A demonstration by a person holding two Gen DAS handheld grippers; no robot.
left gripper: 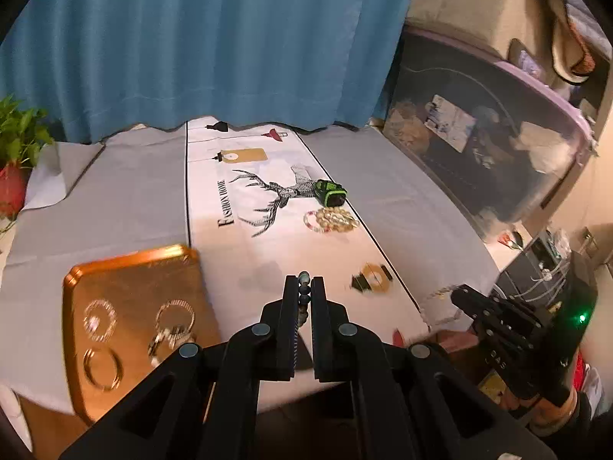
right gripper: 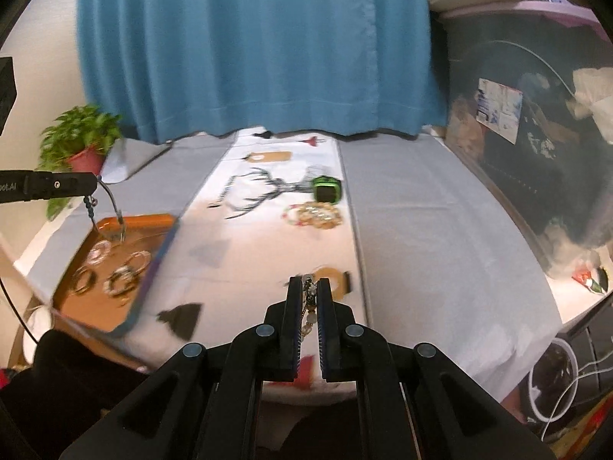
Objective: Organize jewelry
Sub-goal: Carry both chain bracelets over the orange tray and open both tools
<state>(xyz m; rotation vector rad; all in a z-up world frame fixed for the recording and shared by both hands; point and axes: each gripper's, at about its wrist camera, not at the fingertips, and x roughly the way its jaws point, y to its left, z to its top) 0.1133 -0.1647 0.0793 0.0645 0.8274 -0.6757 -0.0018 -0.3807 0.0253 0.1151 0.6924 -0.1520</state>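
An orange tray (left gripper: 115, 268) at the table's near left holds several bracelets (left gripper: 174, 312); it also shows in the right wrist view (right gripper: 95, 306). My left gripper (left gripper: 304, 281) is shut on a dark beaded bracelet (left gripper: 304, 295), which hangs from it above the tray in the right wrist view (right gripper: 111, 211). My right gripper (right gripper: 311, 283) is shut on a pale beaded chain bracelet (right gripper: 309, 318), above the table's near edge. A pile of yellow and pink bead bracelets (left gripper: 332, 220) lies on the white runner, next to a green watch (left gripper: 330, 192).
A blue curtain (left gripper: 214, 46) hangs behind the table. A potted plant (right gripper: 82, 142) stands at the far left. A large dark storage bin (left gripper: 479, 145) stands along the right side. Cables and clutter (right gripper: 567, 383) lie low at the right.
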